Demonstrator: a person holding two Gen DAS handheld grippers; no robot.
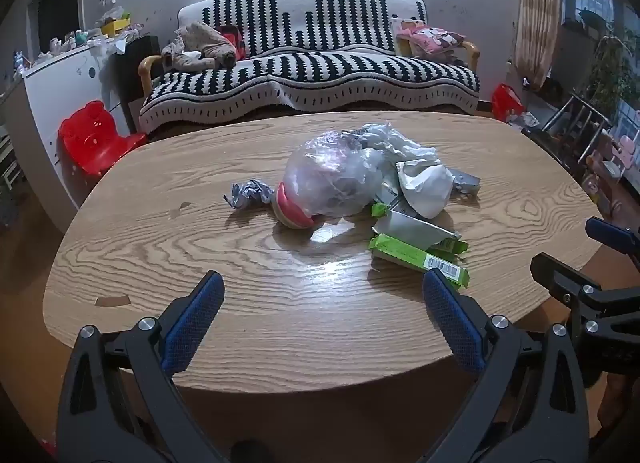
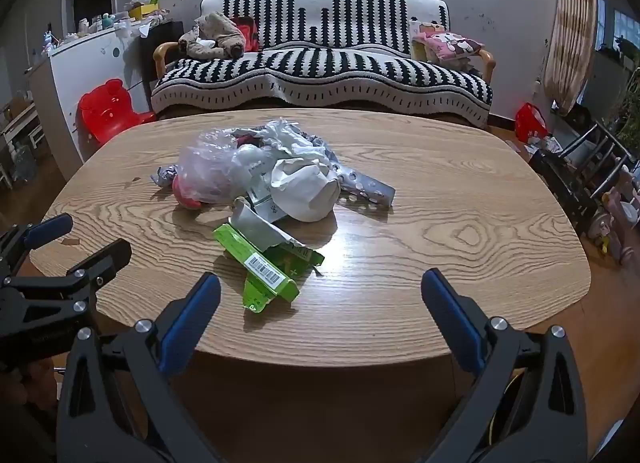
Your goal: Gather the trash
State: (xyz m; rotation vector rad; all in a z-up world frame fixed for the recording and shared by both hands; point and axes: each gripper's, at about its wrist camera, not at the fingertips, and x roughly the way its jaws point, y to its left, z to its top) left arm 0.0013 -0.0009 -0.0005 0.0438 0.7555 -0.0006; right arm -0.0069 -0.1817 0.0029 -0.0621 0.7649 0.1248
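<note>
A pile of trash lies mid-table on the oval wooden table (image 1: 160, 247) (image 2: 460, 223). It holds a clear plastic bag (image 1: 332, 179) (image 2: 212, 171) over a red-rimmed cup (image 1: 290, 209), a crumpled foil wrapper (image 1: 250, 191), white crumpled paper (image 1: 424, 183) (image 2: 308, 187), a silver blister strip (image 2: 368, 187) and a flattened green carton (image 1: 420, 257) (image 2: 264, 267). My left gripper (image 1: 322, 287) is open and empty above the near table edge, short of the pile. My right gripper (image 2: 320, 287) is open and empty, the green carton just ahead-left of it.
A black-and-white striped sofa (image 1: 312, 67) stands behind the table. A red child's chair (image 1: 94, 139) and a white cabinet (image 1: 60, 75) stand at the left. A dark rack (image 2: 580, 171) and toys stand at the right. Each gripper shows at the other view's edge.
</note>
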